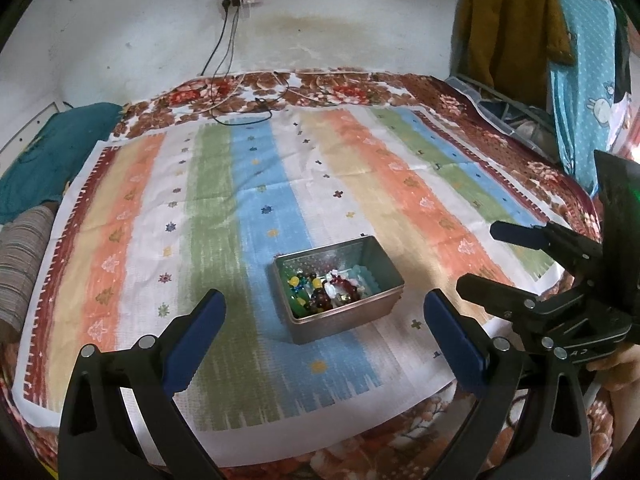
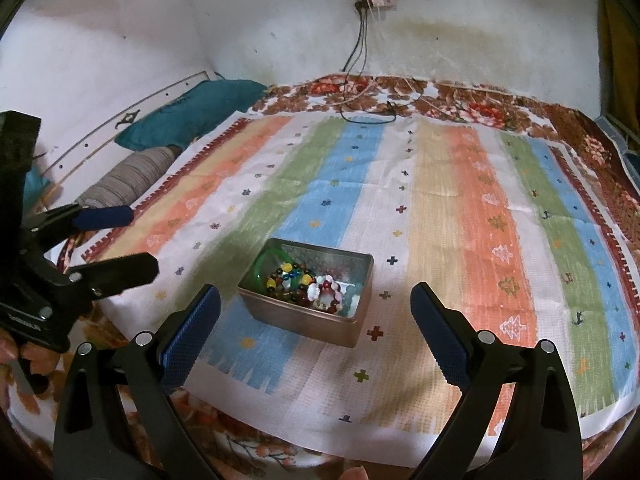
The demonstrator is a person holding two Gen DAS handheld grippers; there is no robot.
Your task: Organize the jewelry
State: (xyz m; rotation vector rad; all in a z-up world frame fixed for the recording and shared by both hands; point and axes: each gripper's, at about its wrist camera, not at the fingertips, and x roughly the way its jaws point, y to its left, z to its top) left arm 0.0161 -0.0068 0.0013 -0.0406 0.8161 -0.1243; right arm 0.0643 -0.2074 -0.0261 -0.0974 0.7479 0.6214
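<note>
Left wrist: tin [image 1: 344,312] holds beaded bracelets [image 1: 328,288] — uncovered.

Both wrist views look down near the shared tin [image 1: 338,288].

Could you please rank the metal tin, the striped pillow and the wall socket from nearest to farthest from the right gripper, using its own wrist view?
1. Metal tin, just ahead of the right gripper.
2. Striped pillow, far left.
3. Wall socket, high on the back wall.

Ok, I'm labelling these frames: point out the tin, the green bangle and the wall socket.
tin [image 1: 352,318], left wrist view, front wall.
green bangle [image 2: 267,255], right wrist view, upper arc.
wall socket [image 2: 379,0], right wrist view, its face.
</note>
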